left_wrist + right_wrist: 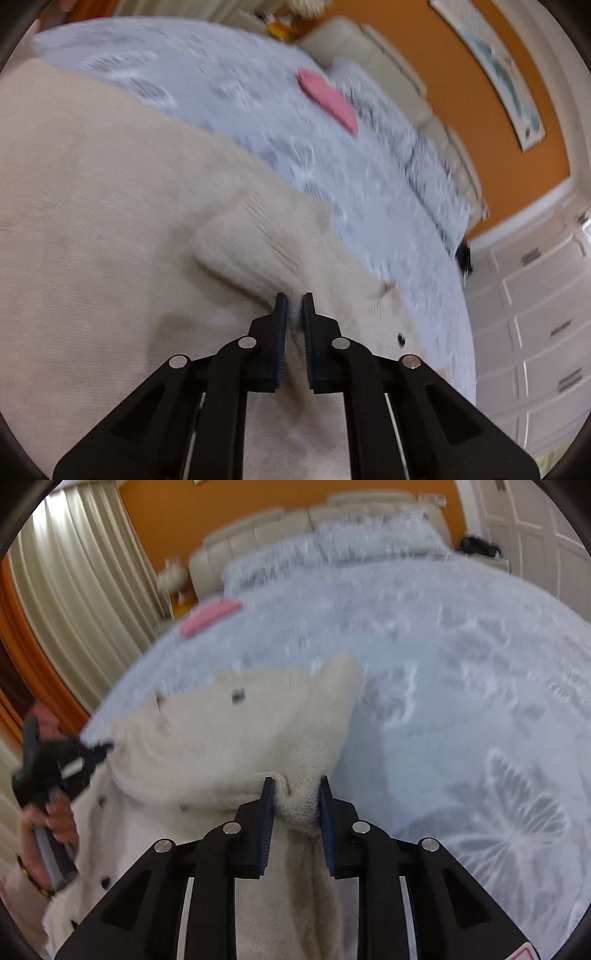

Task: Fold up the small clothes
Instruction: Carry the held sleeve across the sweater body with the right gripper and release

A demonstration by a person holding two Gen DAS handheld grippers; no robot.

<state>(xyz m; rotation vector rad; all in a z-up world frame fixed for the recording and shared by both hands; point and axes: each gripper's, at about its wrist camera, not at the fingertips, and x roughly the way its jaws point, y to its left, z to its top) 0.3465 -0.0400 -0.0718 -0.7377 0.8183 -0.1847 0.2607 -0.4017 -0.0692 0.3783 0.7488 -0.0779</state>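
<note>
A cream knitted cardigan [110, 206] with dark buttons lies on a pale blue bedspread [258, 110]. My left gripper [294, 301] is shut on a fold of the cardigan near a ribbed cuff. My right gripper [295, 784] is shut on a bunched part of the cardigan [229, 731] and holds it above the bedspread [461, 664]. The left gripper [101, 751] also shows at the left of the right wrist view, held by a hand, at the cardigan's edge. Both views are blurred by motion.
A pink folded item [328, 98] lies further up the bed; it also shows in the right wrist view [210, 616]. Pillows [332, 550] and a beige headboard [280, 520] are beyond. White cabinet doors [535, 314] stand beside the bed. Curtains [81, 576] hang at left.
</note>
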